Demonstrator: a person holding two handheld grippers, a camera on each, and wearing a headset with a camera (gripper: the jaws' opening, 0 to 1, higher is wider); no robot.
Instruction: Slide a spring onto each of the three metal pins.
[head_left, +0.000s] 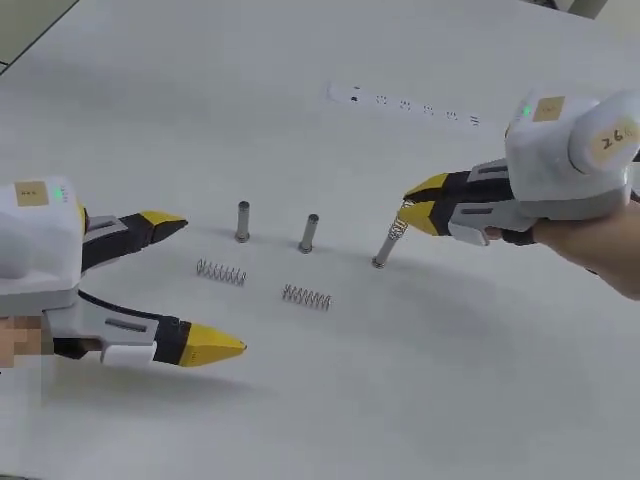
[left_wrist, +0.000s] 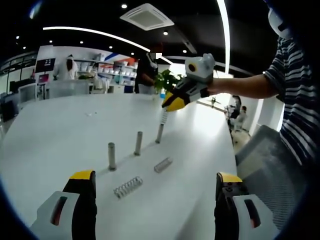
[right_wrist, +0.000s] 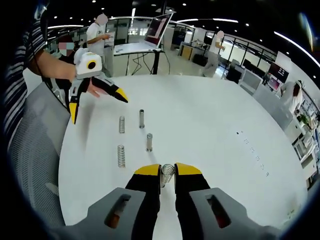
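Three metal pins stand in a row on the white table: left pin (head_left: 242, 221), middle pin (head_left: 308, 232), right pin (head_left: 382, 254). My right gripper (head_left: 410, 207) is shut on a spring (head_left: 398, 230) at the top of the right pin, which leans. The spring (right_wrist: 168, 175) shows between the right gripper's (right_wrist: 168, 171) jaws. Two loose springs (head_left: 221, 272) (head_left: 306, 297) lie in front of the pins. My left gripper (head_left: 205, 285) hangs wide open at the left with nothing in it, its jaws (left_wrist: 156, 179) framing the springs (left_wrist: 127, 186) (left_wrist: 162, 164) and the pins (left_wrist: 138, 143).
A white power strip (head_left: 405, 103) lies at the back of the table. A grey chair (left_wrist: 265, 150) stands past the table's edge. People and desks are far behind the table.
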